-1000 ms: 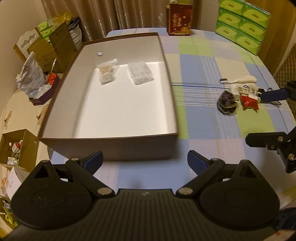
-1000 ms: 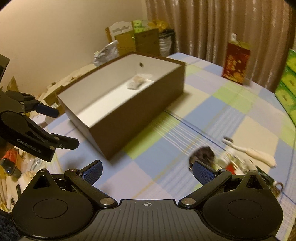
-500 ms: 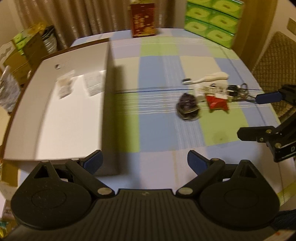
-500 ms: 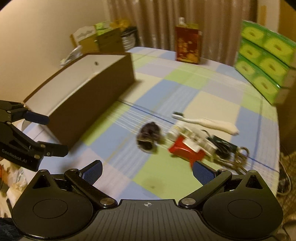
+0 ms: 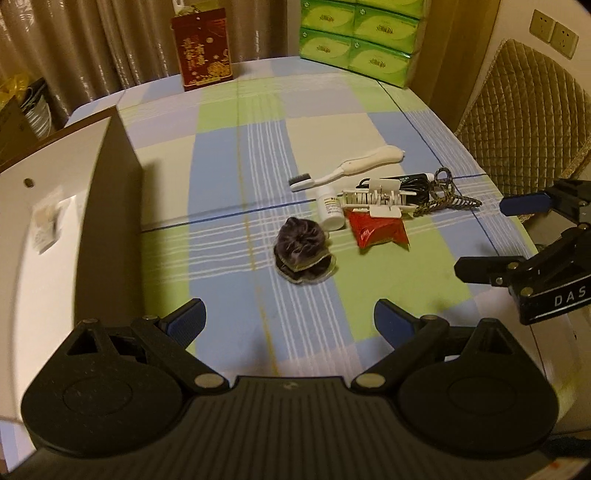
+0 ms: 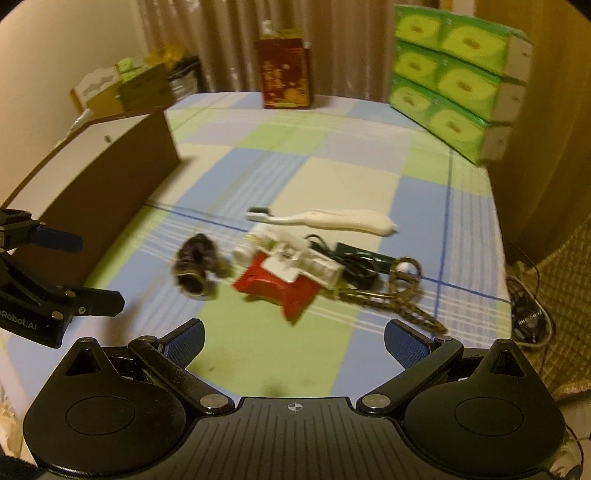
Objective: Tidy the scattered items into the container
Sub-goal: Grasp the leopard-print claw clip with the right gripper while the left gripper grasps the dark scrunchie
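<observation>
Both the left hand-held gripper [image 5: 289,320] and right hand-held gripper [image 6: 294,338] hang wide open and empty above the table [image 5: 236,155]. The scattered items lie beside the brown box [image 5: 110,192]: a dark scrunchie [image 5: 303,251] apart, but the red packet [image 5: 376,229], white clip [image 5: 373,197] and braided cord [image 5: 443,197] overlap. A grab at the tangle risks dragging neighbours or snagging the cord.

Looks like I'm working in somebody's home, dining room probably. The table [image 5: 255,155] has a checked blue and green cloth, curtains [image 5: 110,40] hang at 12 o'clock, and a padded chair [image 5: 524,107] sits at 2. Green tissue packs [image 6: 454,74] are stacked at 1 o'clock, with a red gift bag [image 5: 202,53] beside them. Cardboard boxes [image 6: 122,88] pile up at 10, and a wall socket [image 5: 554,31] shows at 2.
</observation>
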